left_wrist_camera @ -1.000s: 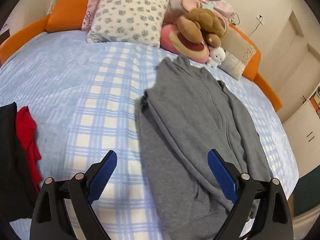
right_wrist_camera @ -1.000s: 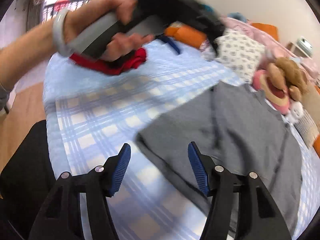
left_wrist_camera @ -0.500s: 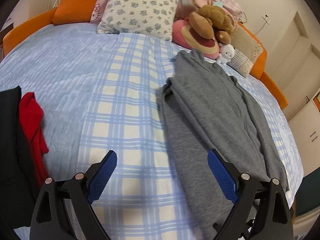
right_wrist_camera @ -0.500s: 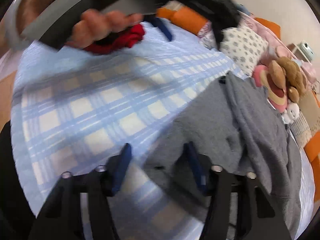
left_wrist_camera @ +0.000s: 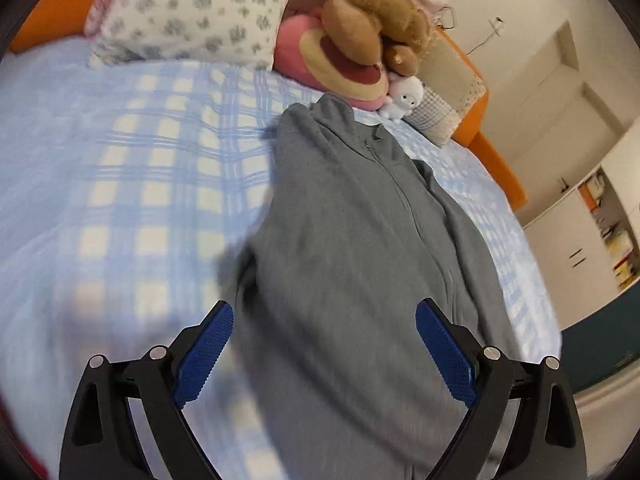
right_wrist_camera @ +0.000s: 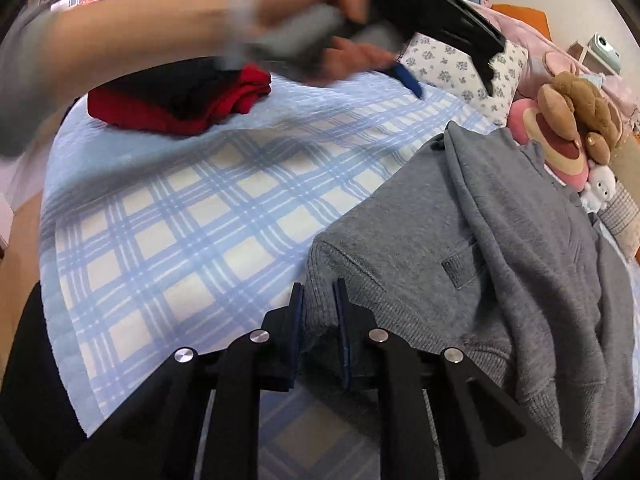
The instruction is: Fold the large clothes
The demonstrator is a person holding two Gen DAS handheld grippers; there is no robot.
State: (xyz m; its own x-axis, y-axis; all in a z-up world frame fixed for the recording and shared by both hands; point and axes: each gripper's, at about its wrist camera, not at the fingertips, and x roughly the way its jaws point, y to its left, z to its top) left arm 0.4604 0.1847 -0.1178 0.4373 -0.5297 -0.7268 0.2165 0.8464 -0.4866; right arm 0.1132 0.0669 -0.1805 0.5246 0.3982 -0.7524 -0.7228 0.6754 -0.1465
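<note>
A grey zip-up jacket (left_wrist_camera: 344, 240) lies lengthwise on the bed, collar toward the pillows, one side folded over its body. My left gripper (left_wrist_camera: 324, 324) hangs open above the jacket's lower half, holding nothing. In the right wrist view my right gripper (right_wrist_camera: 318, 300) is shut on the ribbed hem corner of the grey jacket (right_wrist_camera: 500, 264), lifting it a little. The left gripper (right_wrist_camera: 432, 24), held in a hand, shows blurred at the top of that view.
The bed has a blue checked cover (left_wrist_camera: 152, 184). Folded red and black clothes (right_wrist_camera: 180, 96) sit at its left side. A floral pillow (left_wrist_camera: 200, 4) and plush toys (left_wrist_camera: 360, 40) lie at the head. White cupboards (left_wrist_camera: 580, 256) stand to the right.
My right gripper has closed on the jacket's hem corner. My left gripper has swung right and forward, now over the jacket, still open.
</note>
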